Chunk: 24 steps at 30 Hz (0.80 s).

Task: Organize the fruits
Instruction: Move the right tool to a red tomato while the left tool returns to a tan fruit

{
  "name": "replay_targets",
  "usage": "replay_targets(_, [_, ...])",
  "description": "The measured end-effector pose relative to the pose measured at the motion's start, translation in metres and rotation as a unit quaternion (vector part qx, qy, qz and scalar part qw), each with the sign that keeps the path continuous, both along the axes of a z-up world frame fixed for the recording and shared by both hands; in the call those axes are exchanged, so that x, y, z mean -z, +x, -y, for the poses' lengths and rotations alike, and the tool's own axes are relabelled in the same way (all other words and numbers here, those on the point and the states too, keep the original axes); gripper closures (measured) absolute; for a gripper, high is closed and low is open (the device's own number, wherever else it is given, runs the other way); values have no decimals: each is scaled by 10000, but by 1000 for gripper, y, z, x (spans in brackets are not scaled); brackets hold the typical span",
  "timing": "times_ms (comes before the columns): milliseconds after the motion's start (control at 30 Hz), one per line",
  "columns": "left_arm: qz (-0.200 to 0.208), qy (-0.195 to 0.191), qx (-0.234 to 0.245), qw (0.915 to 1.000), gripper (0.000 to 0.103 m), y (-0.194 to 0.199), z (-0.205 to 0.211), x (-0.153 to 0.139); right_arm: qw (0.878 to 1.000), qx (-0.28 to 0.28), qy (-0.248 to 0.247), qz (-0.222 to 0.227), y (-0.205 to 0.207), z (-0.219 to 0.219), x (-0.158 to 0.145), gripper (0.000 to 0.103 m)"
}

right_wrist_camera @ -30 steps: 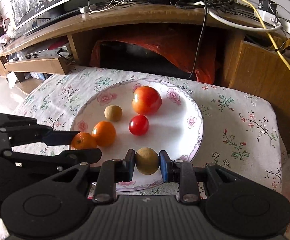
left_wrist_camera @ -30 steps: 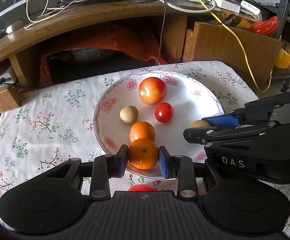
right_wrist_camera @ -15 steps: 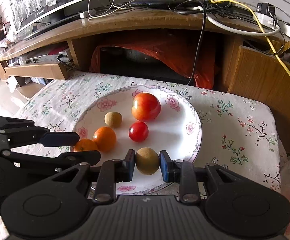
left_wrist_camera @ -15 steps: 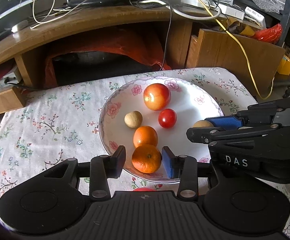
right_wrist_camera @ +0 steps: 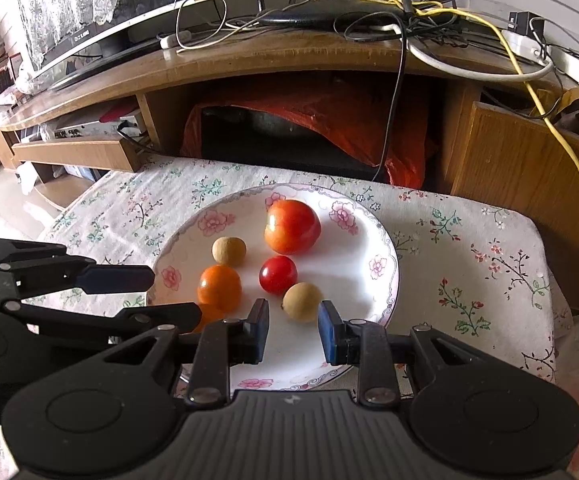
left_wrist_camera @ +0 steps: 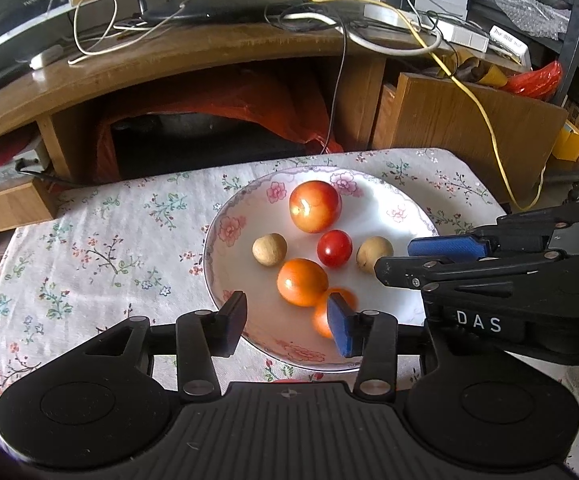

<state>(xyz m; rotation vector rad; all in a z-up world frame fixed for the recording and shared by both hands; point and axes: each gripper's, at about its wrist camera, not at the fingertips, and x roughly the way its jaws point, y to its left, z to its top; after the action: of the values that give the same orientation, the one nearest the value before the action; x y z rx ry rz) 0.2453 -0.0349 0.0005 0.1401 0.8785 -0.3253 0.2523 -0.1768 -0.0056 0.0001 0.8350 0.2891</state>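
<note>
A white floral plate (left_wrist_camera: 405,208) (right_wrist_camera: 381,236) holds a big red-orange apple (left_wrist_camera: 314,206) (right_wrist_camera: 292,226), a small red tomato (left_wrist_camera: 334,248) (right_wrist_camera: 278,274), two tan round fruits (left_wrist_camera: 269,249) (right_wrist_camera: 302,302) and two oranges (left_wrist_camera: 302,282) (right_wrist_camera: 219,288). My left gripper (left_wrist_camera: 286,324) is open above the plate's near rim; the second orange (left_wrist_camera: 323,316) lies blurred by its right finger. My right gripper (right_wrist_camera: 292,332) is open, just behind the tan fruit it held. It also shows in the left wrist view (left_wrist_camera: 429,260).
The plate sits on a small table with a floral cloth (left_wrist_camera: 101,240). Behind stands a wooden TV desk (left_wrist_camera: 217,56) with cables, a dark pot under red plastic beneath it (right_wrist_camera: 321,128), and a wooden cabinet (left_wrist_camera: 469,120) at right. A red fruit peeks out below the plate (left_wrist_camera: 289,380).
Both grippers opened and drew back and up. The left let go of the orange and the right let go of the tan fruit; both fruits now lie on the plate.
</note>
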Motion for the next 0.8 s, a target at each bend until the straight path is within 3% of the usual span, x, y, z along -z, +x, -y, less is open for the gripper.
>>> replay_targets(433, [174,-6,9,9998,43,-27,-9,-15,9999,34,33,103,-26,-5,-18,75])
replay_targets(800, [-40,-62,-5,10000,42,-56,-25,-10,9998,-160,10,-99,-56,-20,-14,75])
